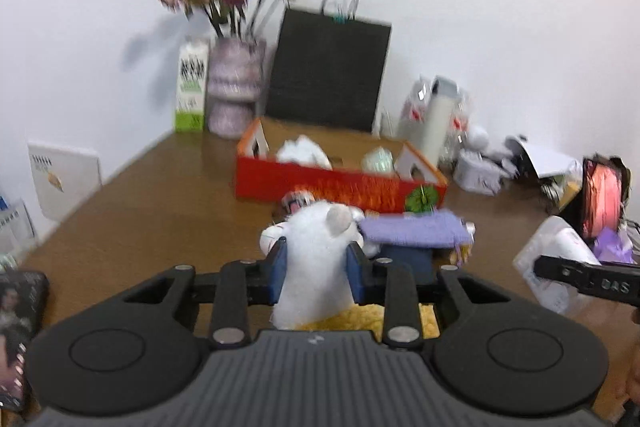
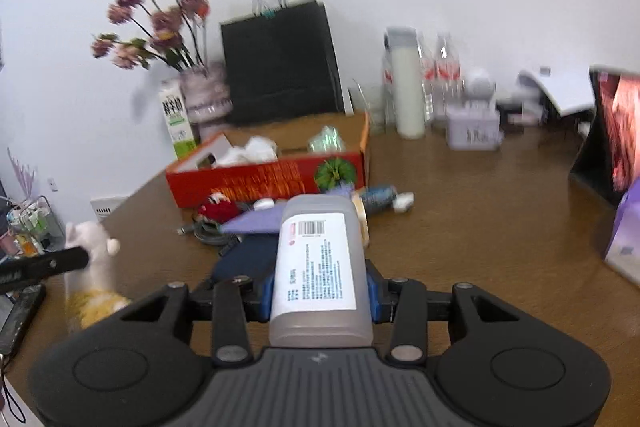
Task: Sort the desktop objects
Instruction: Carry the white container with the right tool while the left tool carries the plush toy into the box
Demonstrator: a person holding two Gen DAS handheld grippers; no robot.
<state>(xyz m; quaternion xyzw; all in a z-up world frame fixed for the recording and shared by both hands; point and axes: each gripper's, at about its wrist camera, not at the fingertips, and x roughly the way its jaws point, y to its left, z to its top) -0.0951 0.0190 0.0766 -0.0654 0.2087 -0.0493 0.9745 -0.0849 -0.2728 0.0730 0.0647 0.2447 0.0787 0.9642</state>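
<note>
Left claw (image 1: 316,263): clamping the plush toy (image 1: 316,251) at mid-body — keeping it upright.
Right claw (image 2: 320,291): gripping the bottle (image 2: 320,259) lengthwise.
Red box (image 1: 340,187): likely receiving both — sitting open ahead.

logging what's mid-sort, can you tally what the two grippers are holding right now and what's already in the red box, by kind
Held plush toys: 1, the white plush toy in the left gripper
Held bottles: 1, the grey labelled bottle in the right gripper
In the red box, white crumpled items: 1
In the red box, pale green items: 1
Total: 4
</note>
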